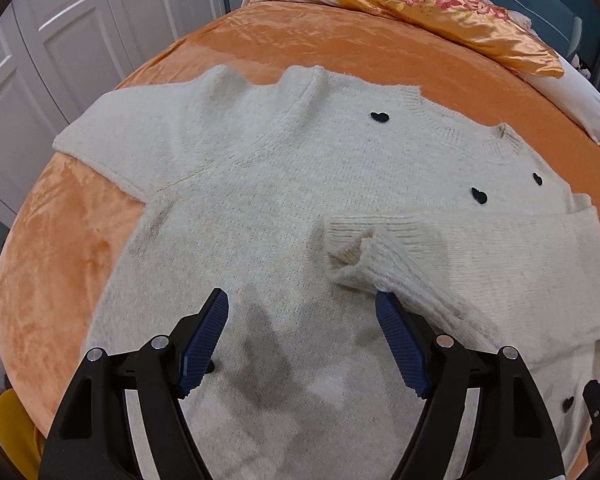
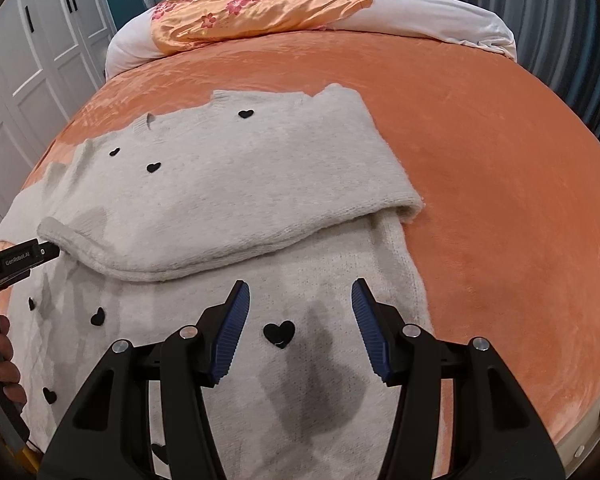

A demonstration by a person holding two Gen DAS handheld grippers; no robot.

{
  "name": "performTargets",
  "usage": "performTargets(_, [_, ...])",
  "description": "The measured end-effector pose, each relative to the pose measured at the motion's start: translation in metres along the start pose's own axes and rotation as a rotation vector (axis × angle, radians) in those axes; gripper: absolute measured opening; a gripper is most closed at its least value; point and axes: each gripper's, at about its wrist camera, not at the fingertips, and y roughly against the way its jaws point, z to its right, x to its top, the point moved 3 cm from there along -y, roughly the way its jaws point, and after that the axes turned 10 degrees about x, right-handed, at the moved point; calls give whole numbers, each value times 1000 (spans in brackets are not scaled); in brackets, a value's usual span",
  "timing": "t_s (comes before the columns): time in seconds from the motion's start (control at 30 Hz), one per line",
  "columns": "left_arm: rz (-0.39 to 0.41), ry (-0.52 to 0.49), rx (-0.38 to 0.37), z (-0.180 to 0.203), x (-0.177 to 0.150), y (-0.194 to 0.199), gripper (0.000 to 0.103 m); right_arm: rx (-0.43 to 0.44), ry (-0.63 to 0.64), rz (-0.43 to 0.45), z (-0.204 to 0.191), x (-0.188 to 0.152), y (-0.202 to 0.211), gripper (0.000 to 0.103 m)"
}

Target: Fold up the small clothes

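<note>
A cream sweater (image 1: 260, 200) is lying flat across the middle of the bed (image 2: 480, 140), one sleeve (image 2: 228, 216) folded over its chest. The left gripper (image 1: 302, 300) is hovering wide and empty, the right gripper (image 2: 300, 292) half-spread and empty above it.

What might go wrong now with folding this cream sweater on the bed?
The folded sleeve has a curled cuff; the open left claw, touching it, may drag it out of place. The other sleeve is still spread out, so the fold may end uneven. The soft orange blanket may bunch underneath.
</note>
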Motion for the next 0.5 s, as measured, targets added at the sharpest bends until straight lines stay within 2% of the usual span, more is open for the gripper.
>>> performTargets(0.3, [-7, 11, -28, -1, 0, 7, 75, -2, 0, 9, 1, 0, 3, 52])
performTargets(0.4, [-29, 75, -125, -9, 3, 12, 75, -15, -7, 19, 8, 3, 4, 52])
performTargets(0.47, [-42, 184, -233, -22, 8, 16, 80, -22, -17, 27, 14, 5, 6, 52])
performTargets(0.5, [-54, 233, -262, -26, 10, 14, 83, -27, -25, 34, 19, 7, 6, 53])
